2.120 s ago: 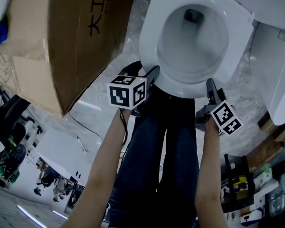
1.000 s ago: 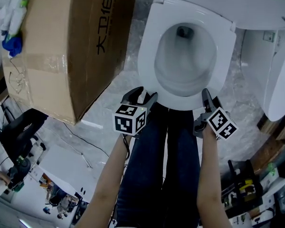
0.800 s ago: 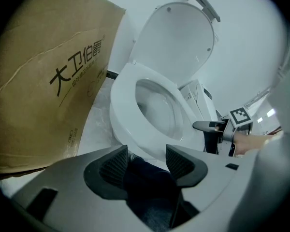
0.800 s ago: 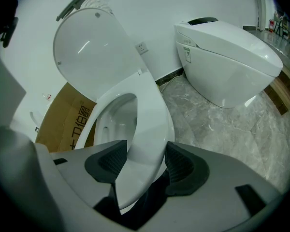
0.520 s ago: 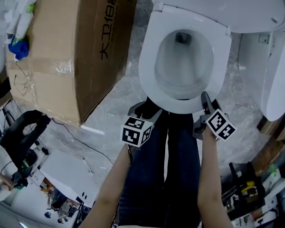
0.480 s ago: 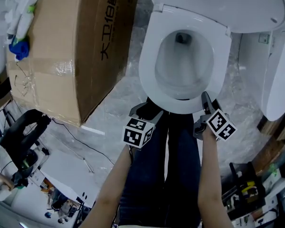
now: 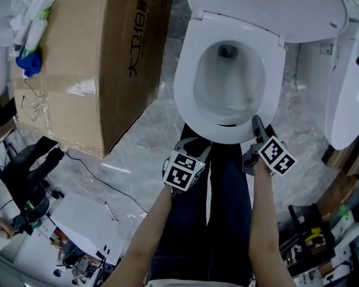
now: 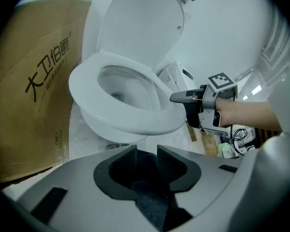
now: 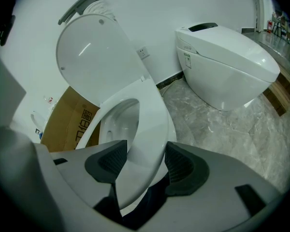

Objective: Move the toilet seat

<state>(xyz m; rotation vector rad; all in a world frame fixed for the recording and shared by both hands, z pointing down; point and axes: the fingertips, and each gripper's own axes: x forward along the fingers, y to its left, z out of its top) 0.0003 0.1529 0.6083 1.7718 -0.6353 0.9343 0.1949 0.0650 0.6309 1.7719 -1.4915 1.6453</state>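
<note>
Seat: the seat (image 7: 186, 94) lay low over the bowl (image 8: 104, 124). I could not tell whether its front had left the bowl's rim. The lid (image 8: 140, 23) stood upright at the bowl's back.
Right hand-held gripper: the right hand-held gripper (image 9: 144, 159) was clamped on the seat's front rim, right of the bowl's front centre, with a pad on either face of the rim.
Left hand-held gripper: the left hand-held gripper (image 8: 146, 161) was off the seat, just in front of the bowl's front-left. Its jaws had just been closing and stood narrowly apart, with nothing between them.
Surroundings: a box (image 7: 90, 58) stood left of the bowl.
Step, judged: the start of raising the seat toward the lid, on the right grip alone.
Doing it well: hold the clamp firm on the smooth plastic. Follow the arc about the hinge at the bowl's back. Let the wrist turn with the seat so the rim doesn't twist out of the pads. Slow down near the lid. Keep the left one clear of the bowl's front.
Risk, judged: the rim could slip, and the seat would drop onto the bowl.
</note>
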